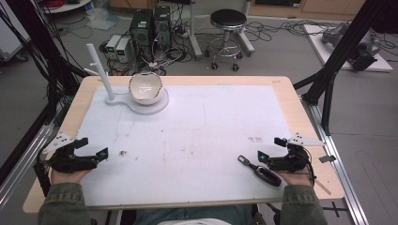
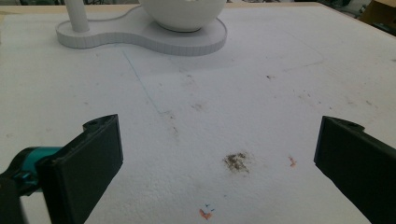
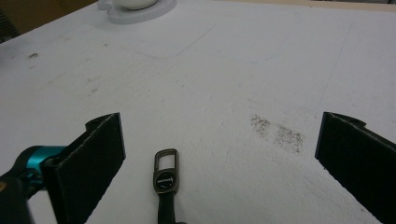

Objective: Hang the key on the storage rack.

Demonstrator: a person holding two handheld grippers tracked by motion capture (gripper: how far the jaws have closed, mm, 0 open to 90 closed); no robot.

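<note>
At the desk's (image 1: 291,101) near right corner, the right tongs (image 1: 271,151), spread wide, face a small, stiff, likely slippery metal key fob (image 1: 259,171), best pinched across its narrow strap

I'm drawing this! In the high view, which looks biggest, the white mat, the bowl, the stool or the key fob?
1. White mat, by far the biggest.
2. Bowl and stool: they look about alike, and the stool stands farther away, so no ranking.
3. Key fob, the smallest.
</note>
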